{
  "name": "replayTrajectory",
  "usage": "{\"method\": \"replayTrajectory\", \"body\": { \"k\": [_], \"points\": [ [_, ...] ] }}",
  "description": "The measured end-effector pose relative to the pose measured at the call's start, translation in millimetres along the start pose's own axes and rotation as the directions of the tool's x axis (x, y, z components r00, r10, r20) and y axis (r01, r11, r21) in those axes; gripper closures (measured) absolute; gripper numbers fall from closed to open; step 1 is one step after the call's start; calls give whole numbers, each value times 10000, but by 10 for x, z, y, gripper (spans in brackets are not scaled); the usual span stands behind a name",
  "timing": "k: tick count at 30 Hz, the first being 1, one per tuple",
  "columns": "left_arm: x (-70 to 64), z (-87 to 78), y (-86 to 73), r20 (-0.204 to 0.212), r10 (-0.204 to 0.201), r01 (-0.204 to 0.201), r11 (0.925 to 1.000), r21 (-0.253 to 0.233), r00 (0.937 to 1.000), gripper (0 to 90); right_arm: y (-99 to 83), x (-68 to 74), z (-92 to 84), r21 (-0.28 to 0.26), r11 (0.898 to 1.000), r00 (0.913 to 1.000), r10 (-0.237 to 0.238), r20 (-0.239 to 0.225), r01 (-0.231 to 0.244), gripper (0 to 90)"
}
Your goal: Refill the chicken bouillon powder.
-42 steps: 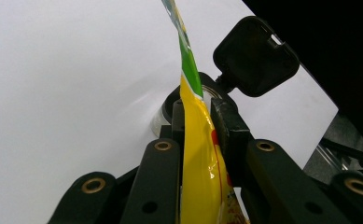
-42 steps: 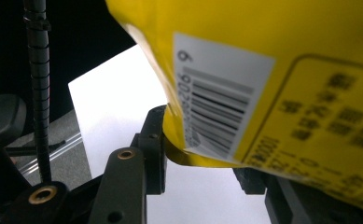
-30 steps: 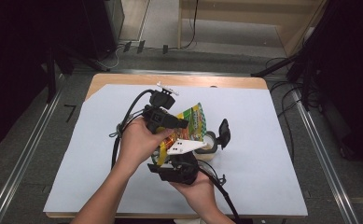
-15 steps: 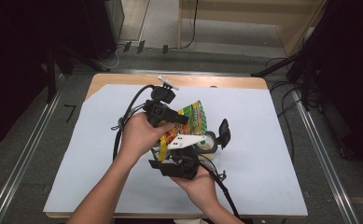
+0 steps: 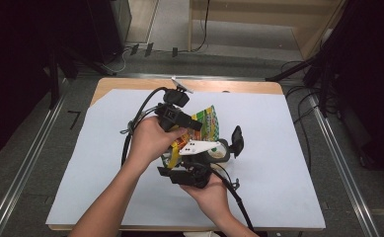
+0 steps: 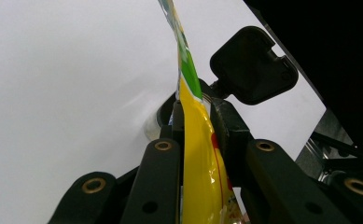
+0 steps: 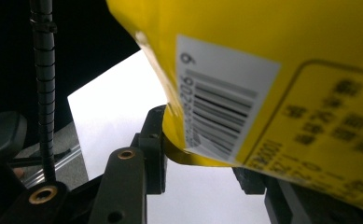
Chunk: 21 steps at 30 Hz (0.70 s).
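The yellow snack bag [image 6: 198, 154] is clamped edge-on by the left gripper [image 6: 193, 116], and its lower corner is pinched by the right gripper [image 7: 202, 154].

on the yellow packet [image 7: 282, 51] we can read little: a white barcode label [image 7: 221, 102] carries a "9" at its top corner and a run of small digits down its side that are too blurred for us to make out. to the right of it, inside a thin outlined box, we see rows of dark printed characters, also too blurred to read.
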<state>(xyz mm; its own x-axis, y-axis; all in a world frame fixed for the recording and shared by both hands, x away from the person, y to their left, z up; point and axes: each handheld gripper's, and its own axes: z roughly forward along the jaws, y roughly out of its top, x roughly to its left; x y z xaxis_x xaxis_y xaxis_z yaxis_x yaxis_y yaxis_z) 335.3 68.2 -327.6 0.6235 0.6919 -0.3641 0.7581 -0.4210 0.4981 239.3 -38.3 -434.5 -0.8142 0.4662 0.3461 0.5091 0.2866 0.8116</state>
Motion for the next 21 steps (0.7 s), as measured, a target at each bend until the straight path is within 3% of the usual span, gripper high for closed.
{"method": "replayTrajectory", "body": {
  "k": [21],
  "points": [
    [28,18,14,128,-142,140,9999,101,9998,812,-4,3,-10,-4,10000,10000,-41,44,41,623]
  ]
}}
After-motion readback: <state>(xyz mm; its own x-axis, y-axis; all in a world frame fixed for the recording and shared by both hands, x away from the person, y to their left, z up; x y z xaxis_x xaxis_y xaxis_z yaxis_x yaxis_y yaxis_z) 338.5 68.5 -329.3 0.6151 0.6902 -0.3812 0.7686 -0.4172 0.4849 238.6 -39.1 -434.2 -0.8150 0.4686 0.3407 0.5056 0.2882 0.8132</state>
